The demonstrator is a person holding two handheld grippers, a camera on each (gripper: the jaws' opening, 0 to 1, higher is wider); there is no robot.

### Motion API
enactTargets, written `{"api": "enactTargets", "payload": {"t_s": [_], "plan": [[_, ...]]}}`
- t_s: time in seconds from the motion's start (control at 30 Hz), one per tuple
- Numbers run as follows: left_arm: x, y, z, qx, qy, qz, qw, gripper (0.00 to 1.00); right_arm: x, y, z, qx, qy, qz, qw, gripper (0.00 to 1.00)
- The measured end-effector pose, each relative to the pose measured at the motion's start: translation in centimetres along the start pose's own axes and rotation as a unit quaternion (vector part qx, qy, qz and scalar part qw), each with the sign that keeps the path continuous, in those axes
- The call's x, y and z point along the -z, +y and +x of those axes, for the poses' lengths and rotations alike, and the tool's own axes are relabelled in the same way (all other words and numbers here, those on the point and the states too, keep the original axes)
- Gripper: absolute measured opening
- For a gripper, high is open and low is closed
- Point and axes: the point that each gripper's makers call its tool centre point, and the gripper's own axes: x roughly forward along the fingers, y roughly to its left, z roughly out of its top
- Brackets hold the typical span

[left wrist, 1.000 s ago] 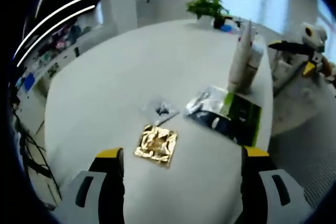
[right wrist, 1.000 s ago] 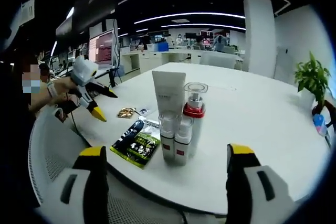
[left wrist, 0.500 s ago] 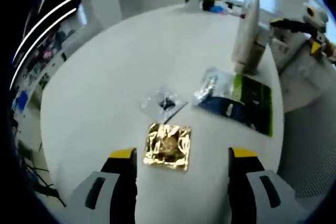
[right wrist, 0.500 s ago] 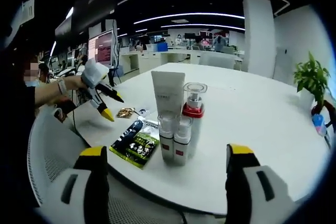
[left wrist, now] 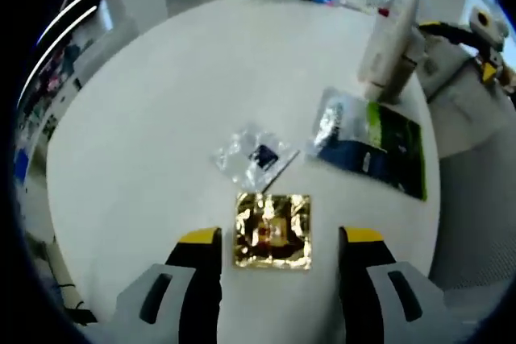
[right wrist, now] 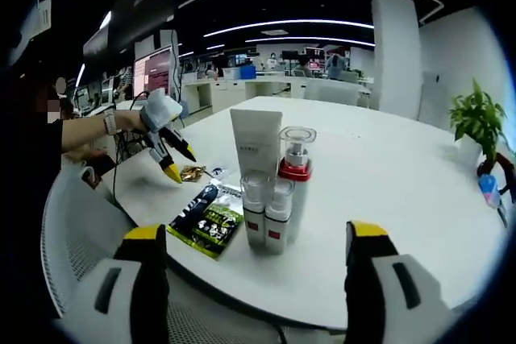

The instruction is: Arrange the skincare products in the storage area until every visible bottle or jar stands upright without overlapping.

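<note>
A gold foil sachet (left wrist: 273, 230) lies flat on the round white table (left wrist: 161, 118), right between the tips of my open left gripper (left wrist: 278, 239), whose jaws hover just above it. Beyond it lie a small clear sachet (left wrist: 256, 155) and a green-and-black flat pack (left wrist: 372, 145). A white tube (right wrist: 256, 144), a red-collared pump bottle (right wrist: 296, 175) and two small clear-capped bottles (right wrist: 267, 211) stand upright together in the right gripper view. My right gripper (right wrist: 250, 235) is open and held back from the table edge. The left gripper (right wrist: 168, 149) hangs over the gold sachet (right wrist: 193, 172).
A potted plant (right wrist: 477, 122) stands at the table's far side, with small items beside it. The flat pack (right wrist: 208, 220) lies at the near edge. A white chair back (right wrist: 76, 223) curves along the table's left. Desks and monitors fill the room behind.
My left gripper has dropped closer to the gold sachet, which now sits between its tips. The right gripper has stayed put.
</note>
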Motion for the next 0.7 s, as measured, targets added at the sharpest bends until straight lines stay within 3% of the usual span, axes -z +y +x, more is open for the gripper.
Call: {"api": "enactTargets", "payload": {"t_s": [0.13,0.17,0.2,0.4,0.7], "plan": [[0.6,0.7,0.6,0.003,0.018,-0.005,0.9998,0.53,0.0,-0.1,0.0,0.001,-0.003,0.001,1.0,0.92],[0.2,1.0,0.6,-0.001,0.008,0.016,0.9998,0.5,-0.1,0.0,0.0,0.0,-0.003,0.001,1.0,0.92],[0.5,0.8,0.4,0.001,0.016,0.003,0.9999,0.49,-0.1,0.0,0.0,-0.001,-0.003,0.001,1.0,0.91],[0.7,1.3,0.2,-0.008,0.026,0.018,0.9995,0.43,0.0,0.2,0.1,-0.002,0.001,-0.003,1.0,0.91],[0.7,1.1,0.4,0.003,0.021,0.035,0.9992,0.37,0.0,0.3,0.1,-0.002,0.002,-0.009,1.0,0.9]]}}
